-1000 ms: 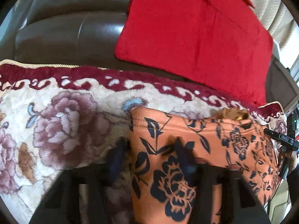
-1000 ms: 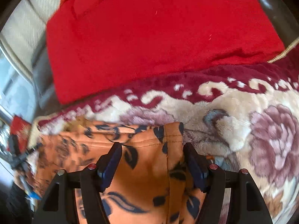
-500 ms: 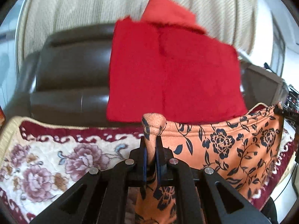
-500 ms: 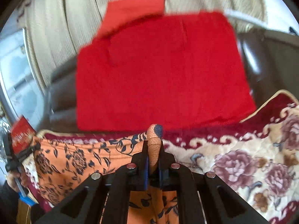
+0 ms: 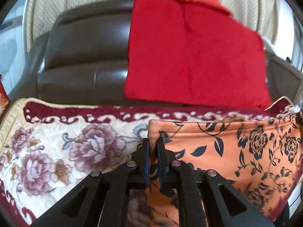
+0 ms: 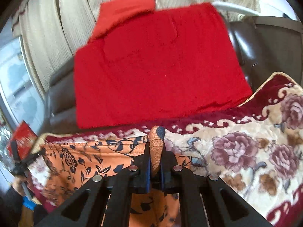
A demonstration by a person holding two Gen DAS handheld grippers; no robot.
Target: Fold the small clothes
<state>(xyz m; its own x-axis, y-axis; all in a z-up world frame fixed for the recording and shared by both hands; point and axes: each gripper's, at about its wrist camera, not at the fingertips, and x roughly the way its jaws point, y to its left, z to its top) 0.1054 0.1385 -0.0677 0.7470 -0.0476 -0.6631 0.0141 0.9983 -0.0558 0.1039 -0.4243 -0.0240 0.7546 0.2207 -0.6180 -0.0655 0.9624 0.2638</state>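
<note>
Orange floral cloth [image 5: 236, 151] is pinched tight in both grippers. The left gripper [image 5: 153, 143] has its jaws clamped on one top corner of the garment, a fold of fabric bunched up just above the pads, and the rest of the cloth stretches away to its right. The right gripper [image 6: 155, 151] grips the other top corner, a rolled nub of fabric poking up between its narrow jaws, with the cloth running off to its left. Beneath and just ahead of both lies a plush flowered blanket [image 5: 56, 147] with a maroon border. Beyond that, a red cushion [image 5: 189, 56] leans on the dark leather sofa back [image 5: 85, 53], and farthest off hangs a cream curtain [image 6: 66, 19].
</note>
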